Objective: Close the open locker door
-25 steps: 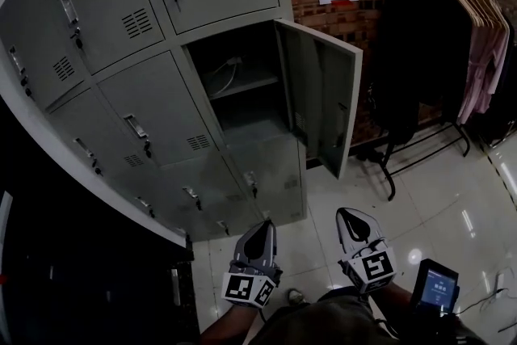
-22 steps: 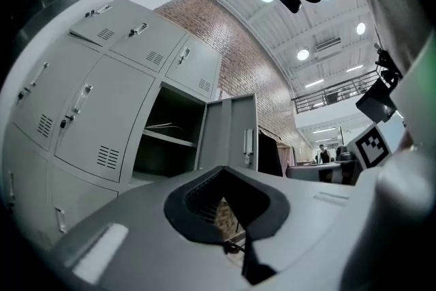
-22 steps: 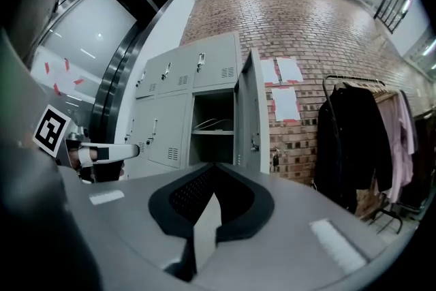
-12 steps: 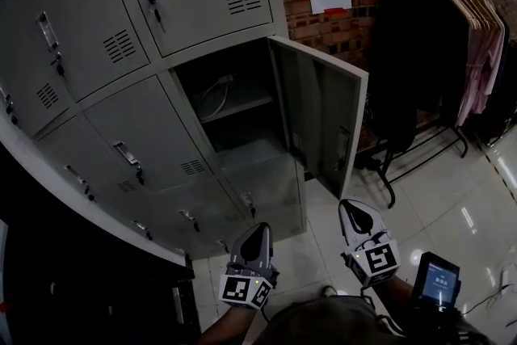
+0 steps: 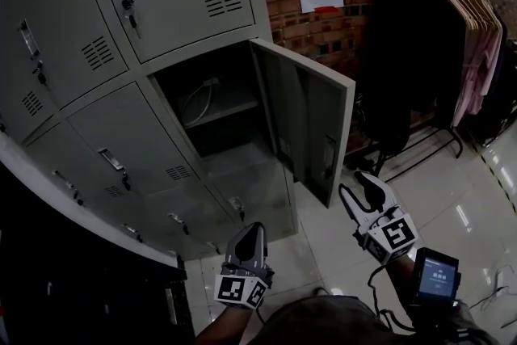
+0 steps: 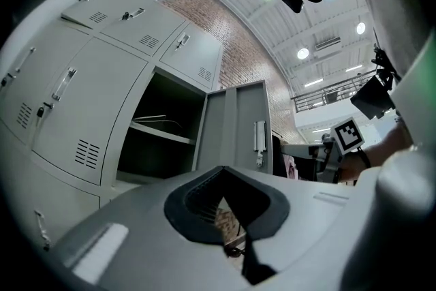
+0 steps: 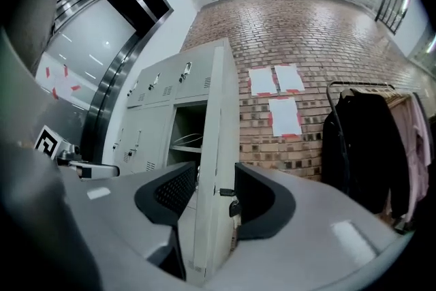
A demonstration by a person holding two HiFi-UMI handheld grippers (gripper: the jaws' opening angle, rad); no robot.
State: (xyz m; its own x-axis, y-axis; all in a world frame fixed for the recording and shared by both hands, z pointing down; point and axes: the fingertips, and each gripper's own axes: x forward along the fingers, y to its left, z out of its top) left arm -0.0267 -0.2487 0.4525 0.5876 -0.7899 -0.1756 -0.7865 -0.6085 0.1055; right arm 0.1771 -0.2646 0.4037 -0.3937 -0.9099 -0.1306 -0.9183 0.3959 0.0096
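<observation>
Grey steel locker door [image 5: 311, 121] hangs open at centre frame, right of its dark compartment [image 5: 202, 105]. My right claw [image 5: 354, 183] at lower right has just been opening and is now wide, the door's edge showing in its gap, untouched. My left claw [image 5: 250, 232], bottom centre, is pinched closed and empty.

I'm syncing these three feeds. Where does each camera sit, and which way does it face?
Head view: on the person's head, looking steeply down at the open locker door; left gripper and right gripper show.
Left gripper view: on that gripper, looking up along its shut jaws at the door.
Right gripper view: on that gripper, jaws just been opening, door edge framed between them, not gripped.
Shared: all three see the door.
</observation>
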